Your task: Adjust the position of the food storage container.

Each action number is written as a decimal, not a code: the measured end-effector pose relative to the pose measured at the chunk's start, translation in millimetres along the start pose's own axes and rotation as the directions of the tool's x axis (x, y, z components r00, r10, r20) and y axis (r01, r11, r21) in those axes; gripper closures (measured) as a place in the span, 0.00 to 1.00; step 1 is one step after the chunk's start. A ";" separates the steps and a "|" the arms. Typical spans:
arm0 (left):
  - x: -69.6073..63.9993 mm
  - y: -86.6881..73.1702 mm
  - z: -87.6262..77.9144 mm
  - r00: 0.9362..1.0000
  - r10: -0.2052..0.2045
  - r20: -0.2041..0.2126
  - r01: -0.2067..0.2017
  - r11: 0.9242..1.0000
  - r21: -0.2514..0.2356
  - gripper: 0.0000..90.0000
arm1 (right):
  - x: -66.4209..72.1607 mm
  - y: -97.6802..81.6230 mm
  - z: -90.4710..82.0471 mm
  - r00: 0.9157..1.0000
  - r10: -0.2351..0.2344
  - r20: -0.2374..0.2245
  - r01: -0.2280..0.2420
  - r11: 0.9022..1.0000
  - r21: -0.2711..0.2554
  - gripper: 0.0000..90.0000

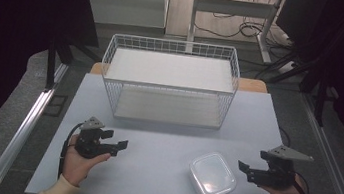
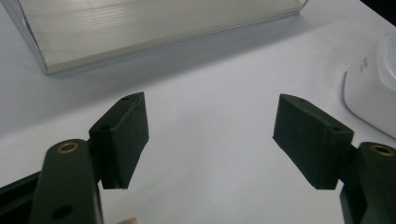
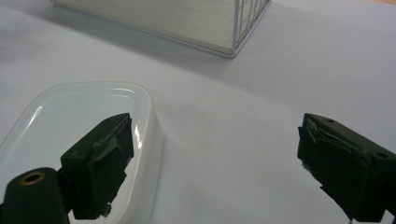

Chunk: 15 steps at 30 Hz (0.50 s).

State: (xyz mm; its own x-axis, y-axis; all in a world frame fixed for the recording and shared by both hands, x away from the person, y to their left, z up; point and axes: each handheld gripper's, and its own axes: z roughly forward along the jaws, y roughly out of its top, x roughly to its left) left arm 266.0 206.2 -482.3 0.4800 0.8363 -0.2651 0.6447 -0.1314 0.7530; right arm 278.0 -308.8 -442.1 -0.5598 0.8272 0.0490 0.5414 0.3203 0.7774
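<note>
High view: clear rounded-rectangular lidded plastic container [image 1: 212, 176] lies just left of right gripper [image 1: 246, 169], well right of left gripper [image 1: 116, 139]; both jaw pairs spread, empty.

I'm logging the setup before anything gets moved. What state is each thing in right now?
Wire basket: upright at the far side of the table, nothing in it.
Plastic box: lid on, flat on the table, untouched.
Left tongs: open, holding nothing.
Right tongs: open, holding nothing, beside the plastic box.
</note>
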 end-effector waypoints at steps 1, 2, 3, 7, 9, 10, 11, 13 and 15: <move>0.1 0.0 0.3 1.000 0.001 0.001 -0.001 1.000 0.002 0.29 | -0.4 0.3 -0.7 1.000 0.000 0.001 0.000 1.000 -0.001 0.12; 0.1 0.0 0.6 1.000 0.003 0.001 -0.003 1.000 0.004 0.29 | -0.7 0.8 -1.7 1.000 0.002 0.004 -0.002 1.000 -0.002 0.12; 0.0 0.0 0.8 1.000 0.004 0.003 -0.004 1.000 0.007 0.29 | -1.0 1.1 -2.5 1.000 0.003 0.004 -0.003 1.000 -0.002 0.12; -0.3 0.5 1.5 1.000 0.005 0.004 -0.005 1.000 0.008 0.29 | -2.1 1.0 -3.9 1.000 0.007 0.010 -0.007 1.000 0.006 0.13; -0.7 1.1 2.1 1.000 0.008 0.004 -0.008 1.000 0.009 0.29 | -2.7 0.2 -5.3 1.000 0.007 0.017 -0.007 1.000 0.019 0.14; -1.1 1.2 2.8 1.000 0.008 0.007 -0.008 1.000 0.011 0.29 | -2.8 0.2 -6.1 1.000 0.006 0.020 -0.007 1.000 0.022 0.14; -1.1 1.2 2.8 1.000 0.008 0.007 -0.008 1.000 0.011 0.29 | -2.8 0.2 -6.1 1.000 0.006 0.020 -0.007 1.000 0.022 0.14; -1.2 1.4 3.3 1.000 0.009 0.007 -0.009 1.000 0.012 0.29 | -3.7 0.6 -9.2 1.000 0.005 0.023 -0.006 1.000 0.017 0.17; -1.5 1.6 2.9 1.000 0.011 0.008 -0.011 1.000 0.011 0.29 | -3.8 0.6 -10.3 1.000 0.005 0.021 -0.005 1.000 0.019 0.17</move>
State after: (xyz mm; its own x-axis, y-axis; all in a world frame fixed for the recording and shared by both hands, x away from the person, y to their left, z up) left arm 268.0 203.2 -482.4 0.4916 0.8306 -0.2616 0.6461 -0.1465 0.7490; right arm 273.9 -316.5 -435.4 -0.5438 0.8383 0.0395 0.5560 0.3246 0.7652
